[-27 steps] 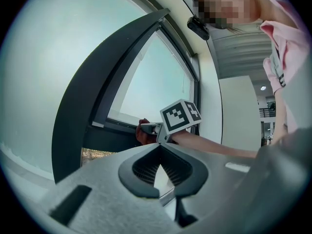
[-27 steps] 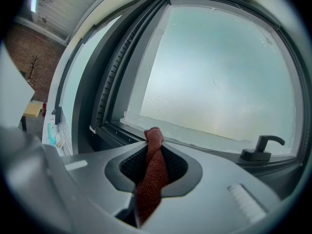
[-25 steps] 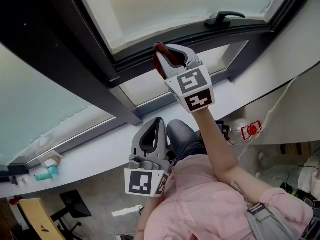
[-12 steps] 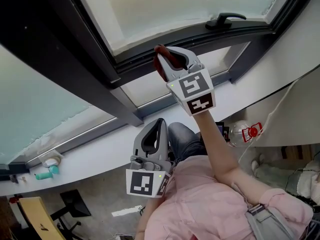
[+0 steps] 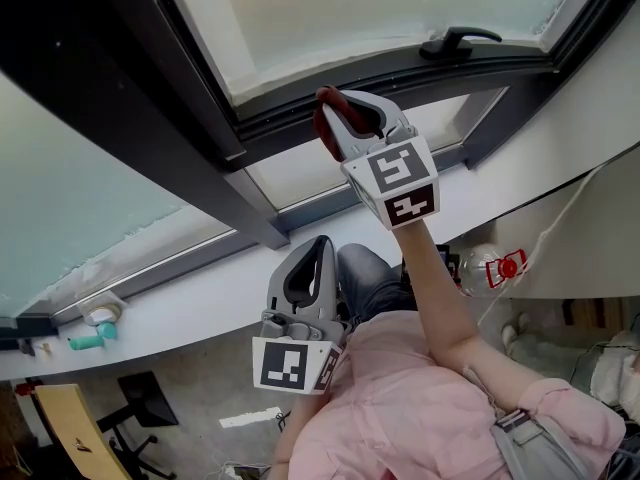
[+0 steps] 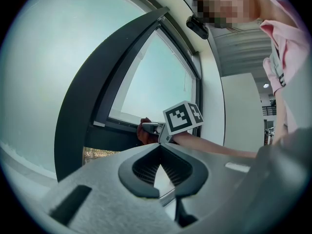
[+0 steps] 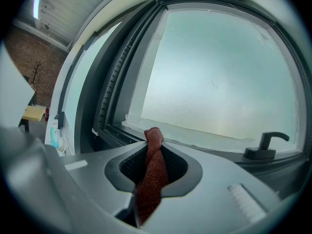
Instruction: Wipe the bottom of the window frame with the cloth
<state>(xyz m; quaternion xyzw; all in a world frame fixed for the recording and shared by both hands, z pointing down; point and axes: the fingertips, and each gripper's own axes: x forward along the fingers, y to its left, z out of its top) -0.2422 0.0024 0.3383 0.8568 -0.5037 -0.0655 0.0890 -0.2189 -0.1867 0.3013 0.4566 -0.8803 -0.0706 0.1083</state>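
Observation:
My right gripper [image 5: 343,118] is raised to the dark bottom rail of the window frame [image 5: 420,68] and is shut on a red-brown cloth [image 5: 328,120]. The bunched cloth end pokes out past the jaw tips, close against the rail. In the right gripper view the cloth [image 7: 153,167] runs up between the jaws of the right gripper [image 7: 155,143], and the frosted pane sits just above the frame rail [image 7: 195,145]. My left gripper [image 5: 310,260] hangs lower, over the white sill, shut with nothing in it. Its own view shows the left gripper [image 6: 160,147] pointing toward the cloth [image 6: 143,133].
A black window handle [image 5: 457,40] sits on the frame to the right of the cloth. The white sill [image 5: 200,298] carries a tape roll [image 5: 100,313] and a teal item [image 5: 90,340] at far left. A plastic bottle [image 5: 490,265] lies below the sill's right part.
The head view has drifted slightly; the right gripper still holds the cloth at the frame's bottom rail, at most a little further right. The left gripper has not moved.

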